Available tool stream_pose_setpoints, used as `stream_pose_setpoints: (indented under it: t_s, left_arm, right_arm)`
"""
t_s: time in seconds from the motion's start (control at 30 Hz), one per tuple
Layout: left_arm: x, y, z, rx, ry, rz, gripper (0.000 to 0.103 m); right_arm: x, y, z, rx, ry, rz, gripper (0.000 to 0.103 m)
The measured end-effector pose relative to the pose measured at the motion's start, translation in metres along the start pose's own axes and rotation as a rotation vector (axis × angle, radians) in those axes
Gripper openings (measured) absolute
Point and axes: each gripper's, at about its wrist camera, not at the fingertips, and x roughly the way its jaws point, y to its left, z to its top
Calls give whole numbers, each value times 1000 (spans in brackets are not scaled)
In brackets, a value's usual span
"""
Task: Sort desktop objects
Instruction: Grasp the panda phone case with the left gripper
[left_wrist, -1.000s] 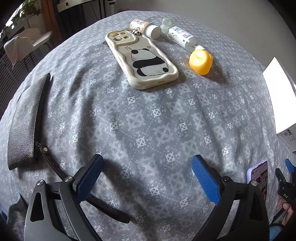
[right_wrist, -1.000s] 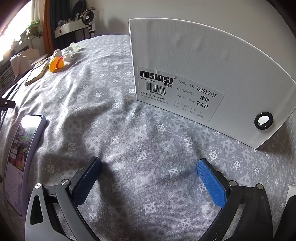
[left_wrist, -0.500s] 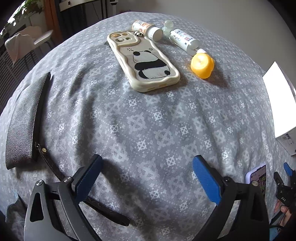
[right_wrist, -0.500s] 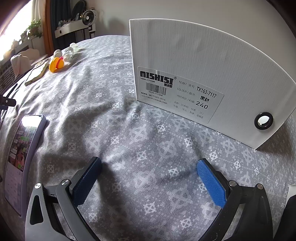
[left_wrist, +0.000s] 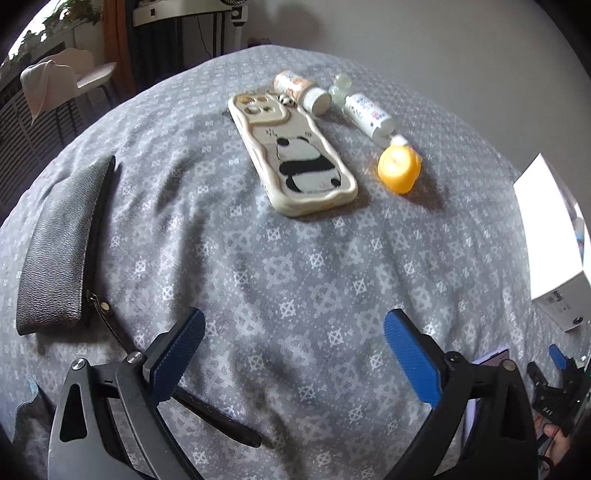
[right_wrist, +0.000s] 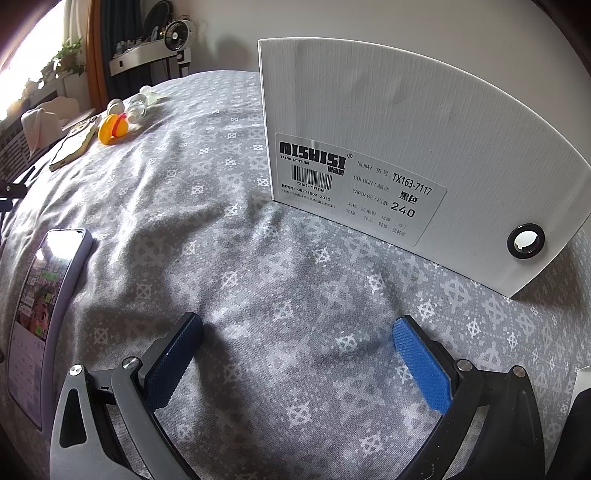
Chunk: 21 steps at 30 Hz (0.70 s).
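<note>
My left gripper (left_wrist: 293, 332) is open and empty above the grey patterned cloth (left_wrist: 280, 266). Ahead of it lie a cream panda phone case (left_wrist: 295, 151), an orange duck toy (left_wrist: 399, 171), two small white bottles (left_wrist: 302, 91) (left_wrist: 369, 116) and a small clear bottle (left_wrist: 340, 84). A grey leather pouch (left_wrist: 62, 247) with a black strap lies at the left. My right gripper (right_wrist: 297, 338) is open and empty in front of a white shoe box (right_wrist: 413, 162). A lit phone in a lilac case (right_wrist: 40, 314) lies to its left.
The white box also shows at the right edge of the left wrist view (left_wrist: 550, 243). The duck (right_wrist: 110, 127) and the panda case (right_wrist: 74, 142) show far left in the right wrist view. A chair with a cloth (left_wrist: 55, 85) stands beyond the surface.
The left gripper view has shifted: the panda case, bottles and duck sit lower in its frame. The right gripper has not moved.
</note>
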Motion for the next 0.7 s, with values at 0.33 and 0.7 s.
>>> stream_pose_setpoints:
  t_s: [0.33,0.7]
  left_arm:
    - [3,4,58,-131,-11,-44,99]
    - [104,-15,113,-279,80,251,101]
  right_arm:
    - [0,1,0,3,-2,4,103]
    - [-1,1,1,4,-7,7,103]
